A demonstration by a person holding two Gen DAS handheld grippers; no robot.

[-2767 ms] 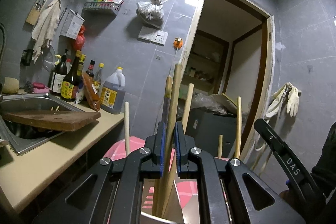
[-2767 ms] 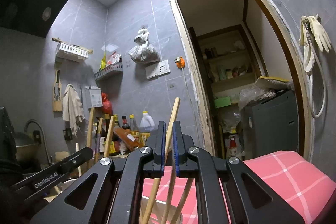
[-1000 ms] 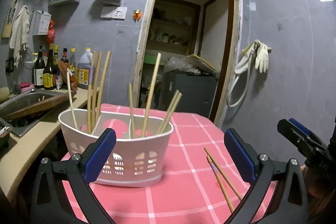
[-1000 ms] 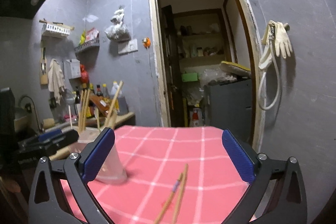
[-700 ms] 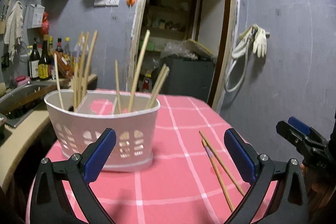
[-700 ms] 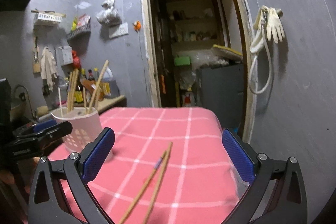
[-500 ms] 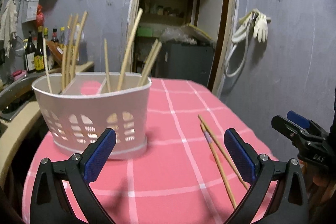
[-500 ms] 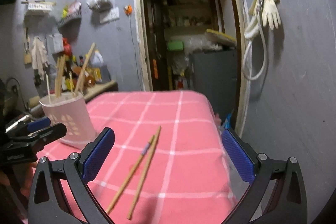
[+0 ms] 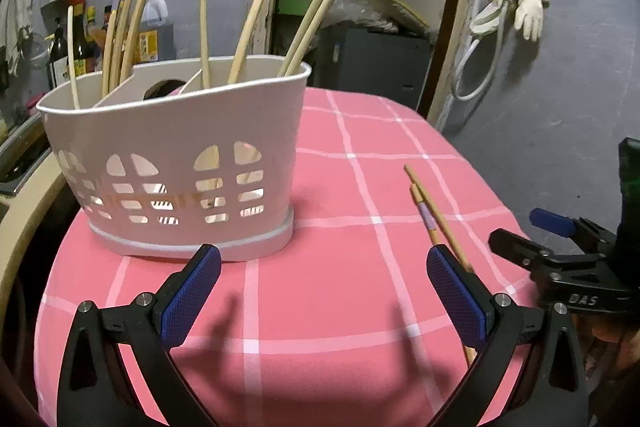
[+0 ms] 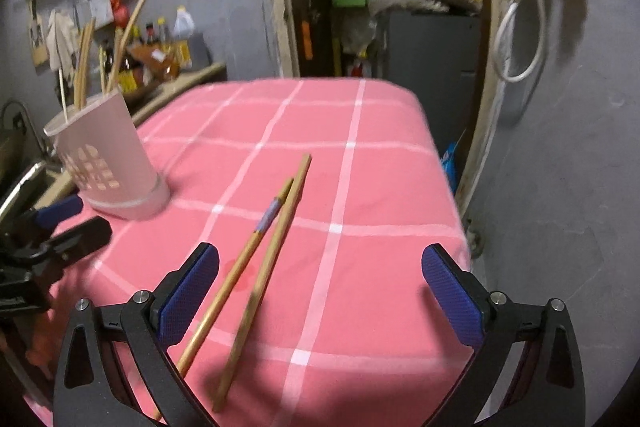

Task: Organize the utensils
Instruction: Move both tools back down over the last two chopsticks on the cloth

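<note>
A white slotted utensil basket (image 9: 180, 163) (image 10: 108, 167) stands on the pink checked tablecloth (image 9: 340, 299) (image 10: 360, 227), with several wooden chopsticks (image 9: 256, 15) upright in it. Two more chopsticks (image 10: 260, 259) (image 9: 432, 219) lie side by side on the cloth, one with a purple band. My left gripper (image 9: 324, 291) is open and empty, just in front of the basket. My right gripper (image 10: 316, 287) is open above the near ends of the loose pair, holding nothing. Each gripper shows at the edge of the other's view: the right one (image 9: 560, 251), the left one (image 10: 52, 227).
A counter with sauce bottles (image 9: 100, 35) and a sink edge (image 9: 16, 151) runs along the left. Behind the table an open doorway shows a dark cabinet (image 9: 380, 67). Gloves and a hose (image 9: 516, 7) hang on the grey wall at right. The table's right edge drops off near the wall.
Both grippers released chopsticks into the basket, opened wide, and drew back and down. The basket and the loose pair on the cloth came into view and now sit closer.
</note>
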